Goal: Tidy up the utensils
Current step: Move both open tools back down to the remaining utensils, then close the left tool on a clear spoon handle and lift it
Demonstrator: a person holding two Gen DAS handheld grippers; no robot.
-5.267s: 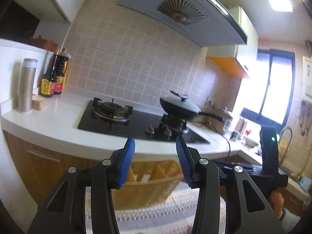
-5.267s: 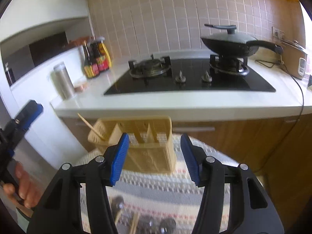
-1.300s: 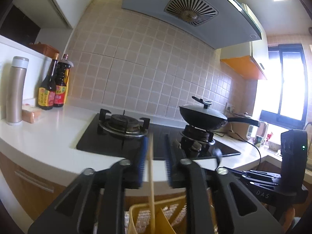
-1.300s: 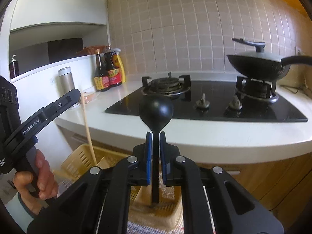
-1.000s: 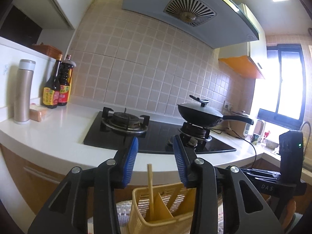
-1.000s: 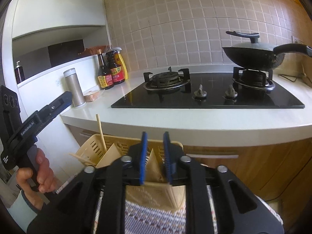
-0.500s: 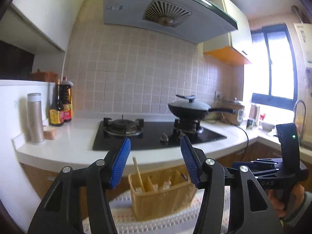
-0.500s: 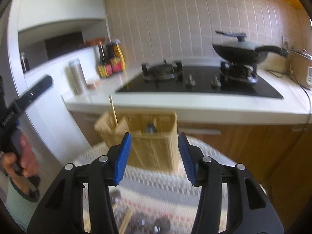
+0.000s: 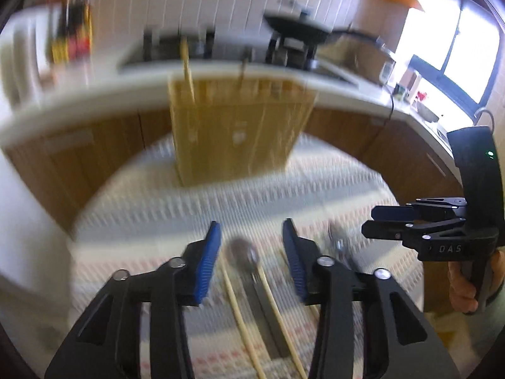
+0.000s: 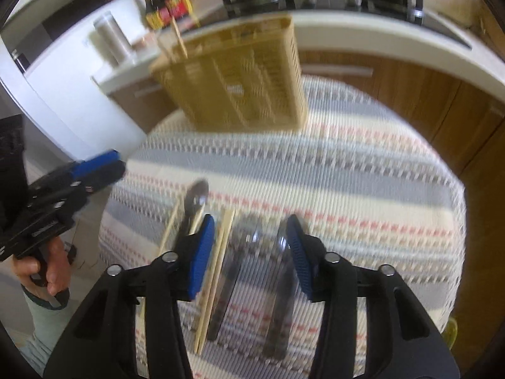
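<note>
A yellow slotted utensil basket [image 9: 233,126] [image 10: 240,85] stands at the far side of a striped cloth, with one wooden chopstick [image 9: 187,69] [image 10: 178,41] upright in it. My left gripper [image 9: 251,246] points down at a metal spoon [image 9: 243,252] and two loose chopsticks [image 9: 240,309]. Its jaws are closing, and the pads touch nothing. My right gripper [image 10: 249,237] hangs over two dark spoons [image 10: 249,230] beside a pair of chopsticks [image 10: 217,265]. Its jaws are closing too, with nothing gripped. Both views are blurred.
The striped cloth [image 10: 347,164] covers a small round table in front of wooden cabinets and a white counter [image 10: 378,31] with a stove. Bottles [image 10: 164,3] and a steel flask [image 10: 110,38] stand at the counter's left end. A third spoon [image 10: 195,195] lies further left.
The left gripper has let go of a chopstick and the right of a black spoon, both into the basket. Both grippers have since tipped down from the stove toward the utensils on the cloth.
</note>
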